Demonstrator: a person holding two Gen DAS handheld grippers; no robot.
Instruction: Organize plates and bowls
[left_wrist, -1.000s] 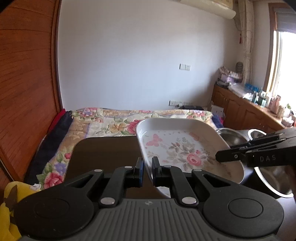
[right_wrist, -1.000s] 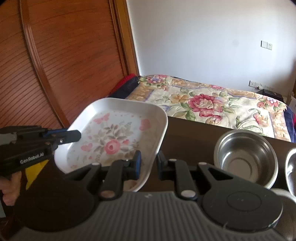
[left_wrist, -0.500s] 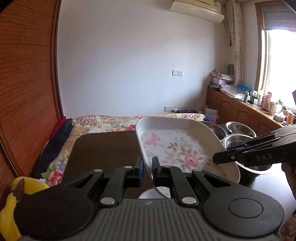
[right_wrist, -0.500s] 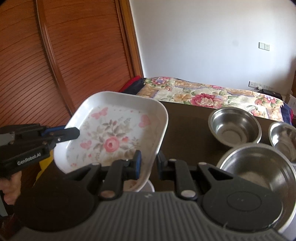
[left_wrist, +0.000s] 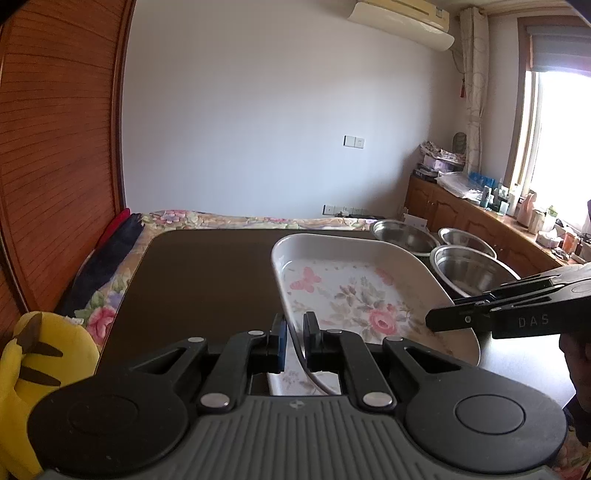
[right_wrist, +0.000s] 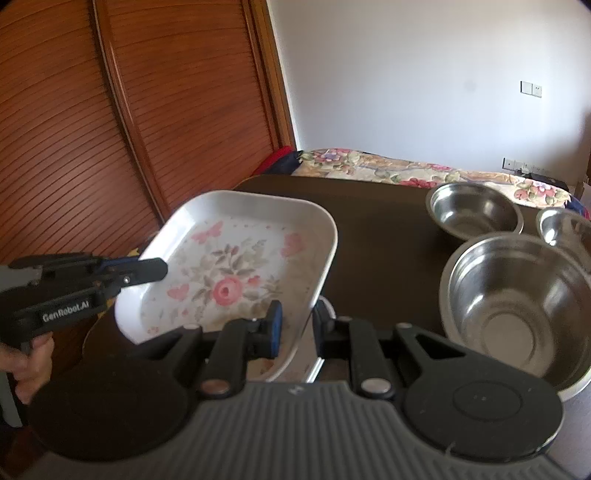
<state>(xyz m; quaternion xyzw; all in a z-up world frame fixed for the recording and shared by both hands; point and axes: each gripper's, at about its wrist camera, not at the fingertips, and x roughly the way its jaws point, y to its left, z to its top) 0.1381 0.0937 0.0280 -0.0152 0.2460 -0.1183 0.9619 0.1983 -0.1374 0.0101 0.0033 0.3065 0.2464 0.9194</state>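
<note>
- White with pink roses and butterflies, the floral plate (left_wrist: 354, 295) is up off the dark table (left_wrist: 207, 280), held between your two grippers and tilted.
- Your left gripper (left_wrist: 294, 332) has its jaws narrow, pinched on the plate's near rim; the rim runs right between the two fingers.
- Your right gripper (right_wrist: 295, 325) grips the opposite rim the same way, jaws clamped with the plate edge between them.
- From the left wrist view, that right gripper reaches in from the right side and meets the plate's far edge.
- Under the held plate, a bit of a second plate (left_wrist: 295, 380) shows between your left fingers, lying on the table; how many lie there, you cannot tell.
- Three steel bowls sit on the table to the right of the plate: a large bowl (right_wrist: 517, 302) nearest, a mid-sized bowl (right_wrist: 474, 210) behind it, and a small bowl (right_wrist: 565, 229) at the frame edge.
- A yellow plush toy (left_wrist: 37, 354) sits off the table's left corner.
</note>
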